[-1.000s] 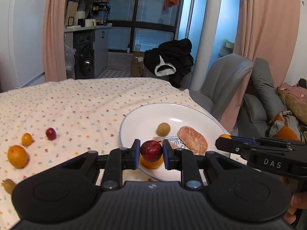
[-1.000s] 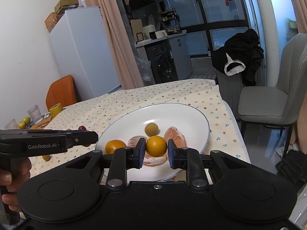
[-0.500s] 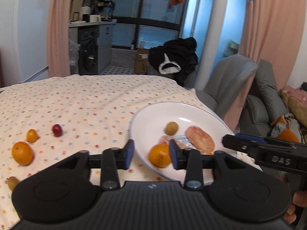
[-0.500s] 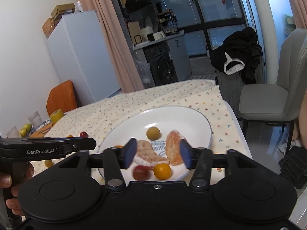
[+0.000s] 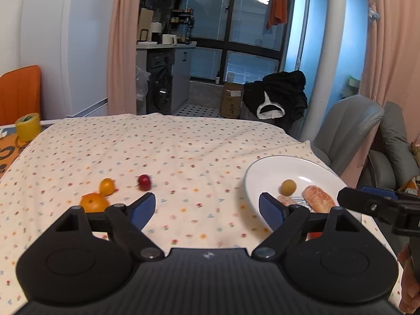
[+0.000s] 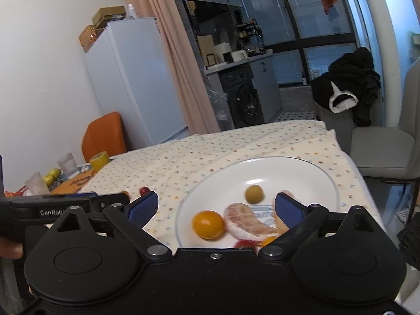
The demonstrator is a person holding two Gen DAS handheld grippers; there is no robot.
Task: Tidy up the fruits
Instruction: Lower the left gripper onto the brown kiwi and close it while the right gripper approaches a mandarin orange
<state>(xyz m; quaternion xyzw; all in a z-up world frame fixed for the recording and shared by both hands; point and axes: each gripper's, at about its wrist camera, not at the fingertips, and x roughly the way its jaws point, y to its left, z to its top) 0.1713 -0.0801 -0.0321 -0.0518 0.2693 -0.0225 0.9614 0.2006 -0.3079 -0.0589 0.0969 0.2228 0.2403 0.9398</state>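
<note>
A white plate (image 6: 309, 173) on the floral tablecloth holds an orange (image 6: 208, 224), peeled citrus segments (image 6: 246, 223), a small yellow-green fruit (image 6: 253, 193), a red fruit (image 6: 245, 243) and a small orange fruit (image 6: 268, 241). My right gripper (image 6: 216, 206) hovers wide open over the plate's near edge, holding nothing. My left gripper (image 5: 207, 207) is wide open and empty above the cloth, left of the plate (image 5: 270, 166). Still on the cloth lie a red fruit (image 5: 144, 181), a small orange fruit (image 5: 107, 186) and a larger orange (image 5: 94, 202).
A yellow cup (image 5: 27, 127) stands at the table's far left, with clear glasses (image 6: 67, 161) and yellow-green fruits (image 6: 52, 174) near it. A grey chair (image 5: 349, 131) stands beyond the table's right edge. An orange chair back (image 6: 105, 134) is at the far left.
Both grippers let go of their fruit onto the plate and opened wide. The left gripper swung left, away from the plate; the right gripper drew back slightly.
</note>
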